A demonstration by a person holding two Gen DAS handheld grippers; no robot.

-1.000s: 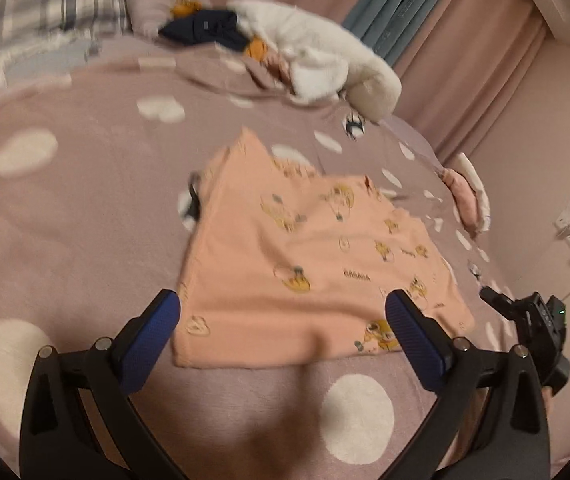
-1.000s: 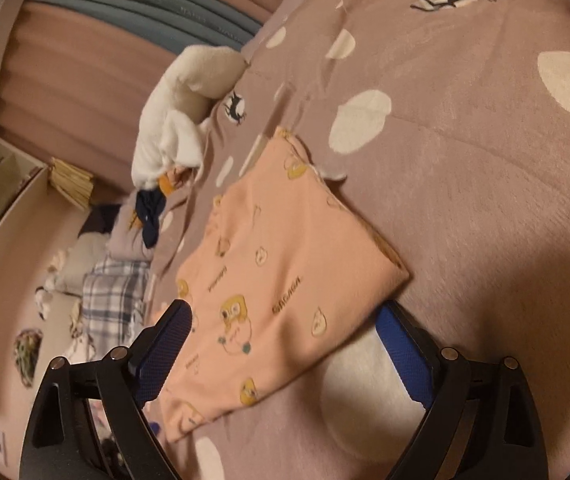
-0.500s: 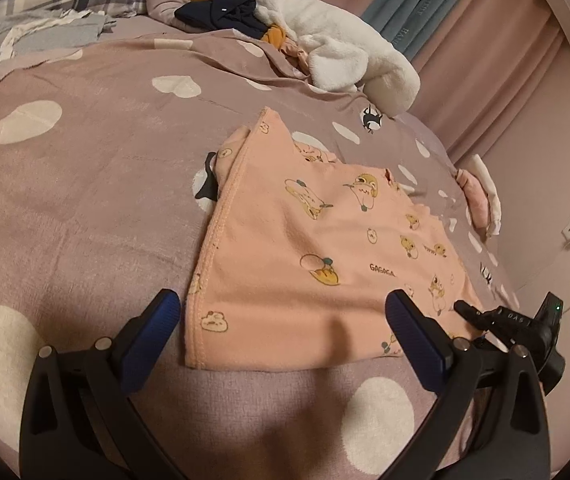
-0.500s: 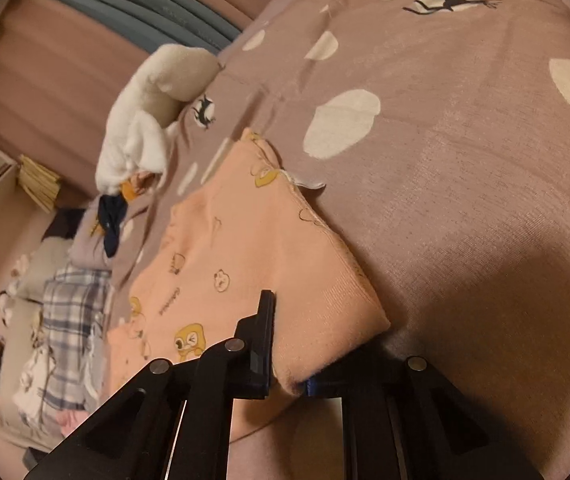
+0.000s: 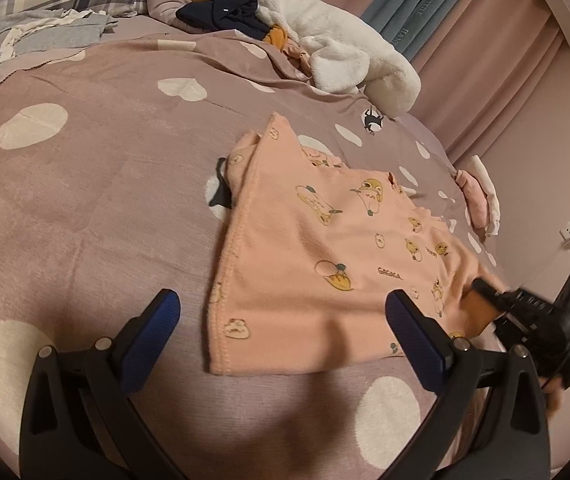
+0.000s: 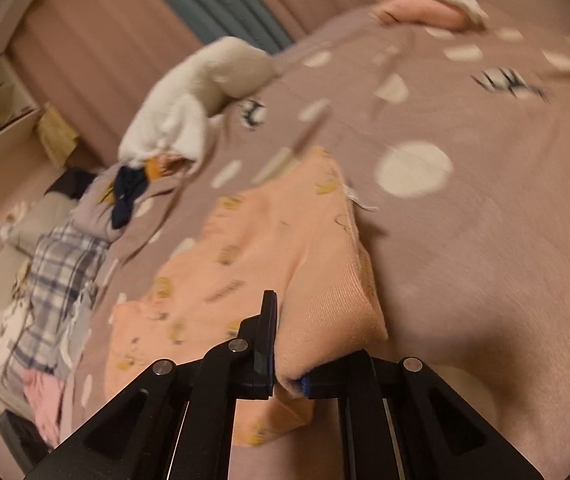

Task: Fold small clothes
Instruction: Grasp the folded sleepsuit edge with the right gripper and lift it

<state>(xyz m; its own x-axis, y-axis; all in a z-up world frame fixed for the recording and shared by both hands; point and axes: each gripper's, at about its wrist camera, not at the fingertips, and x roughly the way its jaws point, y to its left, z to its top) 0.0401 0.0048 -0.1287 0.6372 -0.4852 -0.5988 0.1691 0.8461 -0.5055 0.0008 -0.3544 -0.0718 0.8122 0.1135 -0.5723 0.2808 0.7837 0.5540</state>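
A peach-coloured child's garment [image 5: 325, 248] printed with small cartoon animals lies partly folded on a bed covered by a mauve blanket [image 5: 85, 200] with pale spots. The left claw [image 5: 281, 336] hangs just above the blanket with its blue-padded fingers spread wide and nothing between them; the garment's stitched near hem lies directly ahead of it, in the gap between the fingers. The right claw [image 6: 287, 376] is closed tight on the garment's corner, the cloth bunched between its fingers and raised a little off the bed. Beyond both claws, well apart from the garment, lies a heap of white fleece and dark clothes [image 5: 325, 40].

The step in hand looks like lifting an edge to fold it over. To do it well, the left claw should probably pinch the free corner of the same hem, catching every layer, and both claws should then rise level and travel together so the fold lands square, without dragging the blanket.
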